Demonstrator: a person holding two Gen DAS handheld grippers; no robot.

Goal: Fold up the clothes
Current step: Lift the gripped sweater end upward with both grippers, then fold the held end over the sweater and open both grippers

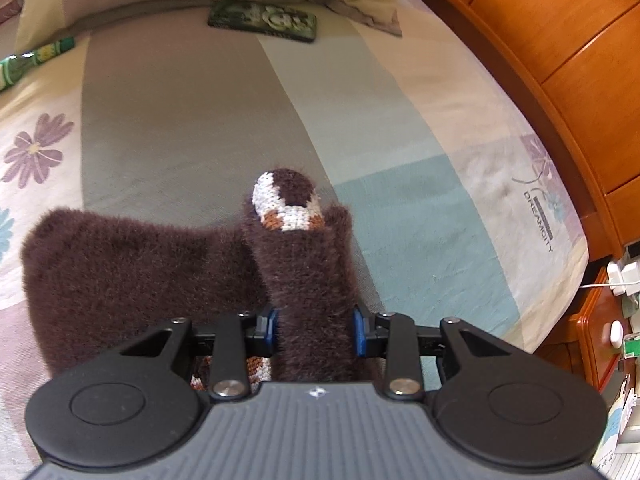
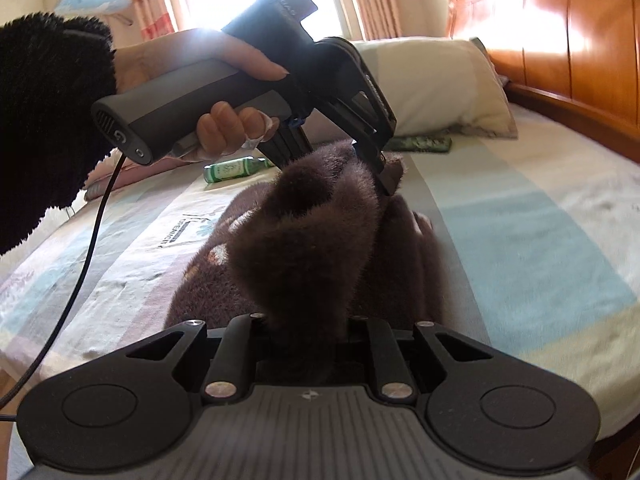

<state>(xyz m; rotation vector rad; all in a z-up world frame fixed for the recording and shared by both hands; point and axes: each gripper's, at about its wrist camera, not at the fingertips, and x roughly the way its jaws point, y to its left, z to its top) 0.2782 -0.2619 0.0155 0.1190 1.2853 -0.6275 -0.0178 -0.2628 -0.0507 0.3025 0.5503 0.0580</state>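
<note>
The fuzzy brown sweater (image 1: pixel 132 280) lies on the bed (image 1: pixel 192 120), lifted at the near edge where the left gripper (image 1: pixel 316 330) and right gripper (image 2: pixel 312 328) have both closed their jaws on folds (soft, light, limp, best held at edges).

Left hand-held gripper (image 1: pixel 316 330) and right hand-held gripper (image 2: pixel 308 330) each clamped on fabric.

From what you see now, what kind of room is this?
Most likely a bedroom: the sweater lies on a bed with a pillow and a wooden headboard.
</note>
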